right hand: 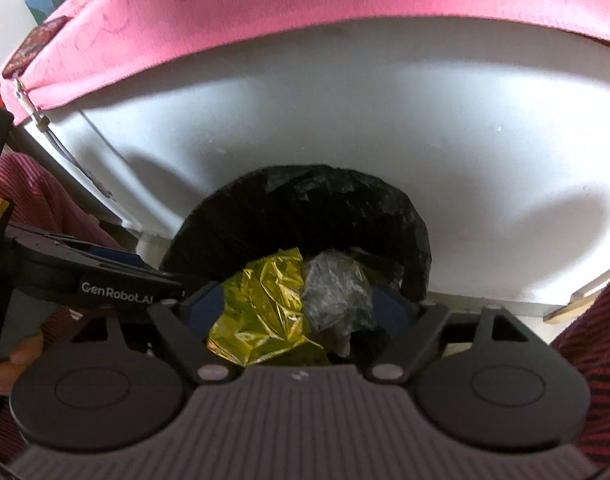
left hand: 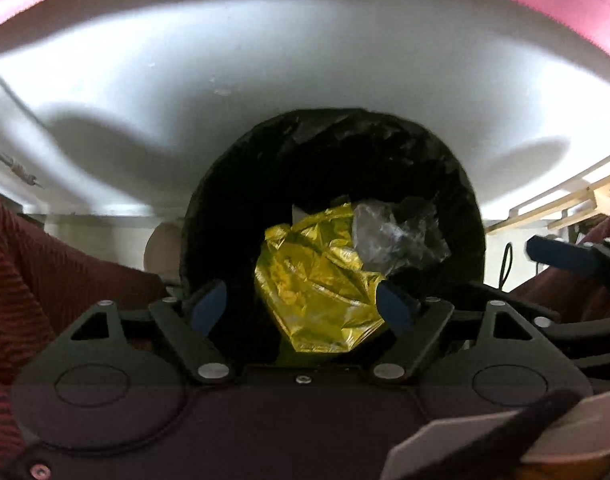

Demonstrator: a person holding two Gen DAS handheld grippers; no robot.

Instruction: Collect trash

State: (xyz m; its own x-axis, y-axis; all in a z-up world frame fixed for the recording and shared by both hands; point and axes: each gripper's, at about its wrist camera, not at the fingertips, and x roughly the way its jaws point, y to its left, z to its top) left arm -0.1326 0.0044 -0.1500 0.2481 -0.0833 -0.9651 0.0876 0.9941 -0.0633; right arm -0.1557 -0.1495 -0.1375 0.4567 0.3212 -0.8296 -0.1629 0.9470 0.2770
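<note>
One "GenRobot.AI" label (right hand: 117, 299) (white lettering)

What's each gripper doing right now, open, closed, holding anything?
Left gripper: open over the bin bag, gripping nothing.
Right gripper: open, gripping nothing.

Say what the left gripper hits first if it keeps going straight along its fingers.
Most likely the crumpled yellow foil wrapper lying in the black-lined bin. The left gripper is open, aimed into the bin mouth, wrapper dead centre. Depth is unclear.
</note>
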